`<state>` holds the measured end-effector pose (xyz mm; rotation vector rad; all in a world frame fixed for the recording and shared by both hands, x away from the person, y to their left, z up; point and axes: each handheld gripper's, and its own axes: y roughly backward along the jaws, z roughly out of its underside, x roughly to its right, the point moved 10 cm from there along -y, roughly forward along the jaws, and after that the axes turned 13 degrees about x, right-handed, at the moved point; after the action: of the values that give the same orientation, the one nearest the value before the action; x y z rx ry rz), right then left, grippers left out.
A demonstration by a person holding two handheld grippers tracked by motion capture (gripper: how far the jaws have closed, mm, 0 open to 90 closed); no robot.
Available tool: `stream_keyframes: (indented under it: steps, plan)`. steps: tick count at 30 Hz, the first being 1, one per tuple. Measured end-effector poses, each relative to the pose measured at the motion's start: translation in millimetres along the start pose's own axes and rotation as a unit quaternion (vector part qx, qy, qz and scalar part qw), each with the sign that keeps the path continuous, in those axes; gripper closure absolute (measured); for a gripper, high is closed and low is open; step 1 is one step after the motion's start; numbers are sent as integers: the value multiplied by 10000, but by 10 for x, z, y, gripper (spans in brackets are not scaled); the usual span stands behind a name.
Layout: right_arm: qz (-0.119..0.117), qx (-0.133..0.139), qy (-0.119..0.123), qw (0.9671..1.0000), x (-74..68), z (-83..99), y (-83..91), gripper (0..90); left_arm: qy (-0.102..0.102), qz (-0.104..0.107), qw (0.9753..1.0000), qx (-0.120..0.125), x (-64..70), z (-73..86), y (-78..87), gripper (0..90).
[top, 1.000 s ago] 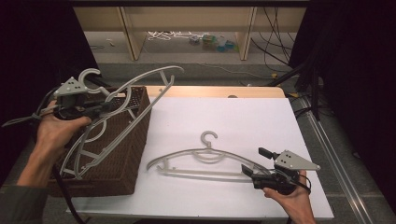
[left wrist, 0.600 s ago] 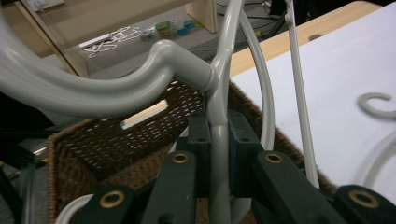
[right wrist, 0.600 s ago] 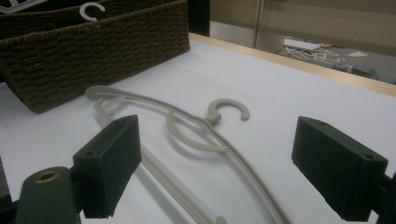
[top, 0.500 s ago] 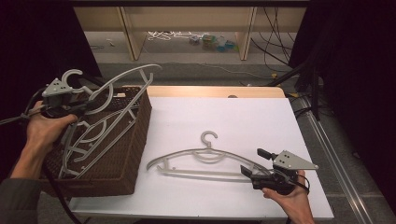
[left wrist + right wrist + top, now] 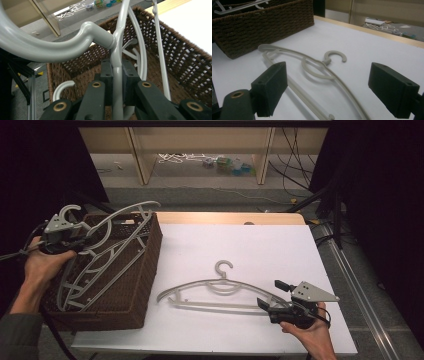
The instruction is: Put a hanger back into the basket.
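A white table (image 5: 280,245) is taking up the middle and right of the high view, with a strip of bare wood showing along its far edge. A brown wicker basket (image 5: 142,285) is sitting on the table's left side, its long walls running from near to far.

A grey plastic hanger (image 5: 107,252) is leaning into the basket at a tilt, its hook (image 5: 69,211) sticking up past the far-left corner and its lower bar resting down inside. In the left gripper view another pale hook (image 5: 62,88) is lying on the basket floor.

A second, beige hanger (image 5: 220,292) is lying flat on the white table, right of the basket and apart from it, with its hook pointing toward the far side.

The left gripper (image 5: 75,245) is hovering over the basket's far-left corner, clenched on the grey hanger; the left gripper view is showing its two black pads pressing the hanger's neck (image 5: 117,82) just below the hook.

The right gripper (image 5: 265,306) is resting low at the near-right of the table, aimed left at the beige hanger's right end. Its jaws are standing wide apart and holding nothing, and in the right gripper view the beige hanger (image 5: 317,72) is lying between them and just ahead.
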<state>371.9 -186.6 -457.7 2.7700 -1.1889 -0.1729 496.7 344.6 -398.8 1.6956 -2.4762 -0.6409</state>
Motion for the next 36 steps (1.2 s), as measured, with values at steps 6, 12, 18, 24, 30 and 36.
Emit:
stream_keyframes:
  steps: [6,12,18,24,30,36]
  plan:
    - [-26,150,63,9999,-1,-14,-31,166,-102,28,9997,-227,-57,214,51,821]
    - [-43,46,-28,10000,-18,8,-22,166,-5,-2,9995,-321,-106,367,51,820]
    - [-29,29,81,10000,-1,13,-22,165,-85,-81,9984,-547,-113,459,-21,820]
    - [-47,-51,-8,10000,-12,33,-11,165,5,-241,9966,-788,-205,645,-47,819]
    - [-38,4,56,10000,2,31,-27,165,-179,26,9949,-993,-28,666,-175,818]
    - [-53,-20,22,10000,-6,36,-21,166,-247,-33,9921,-1228,-5,788,-261,818]
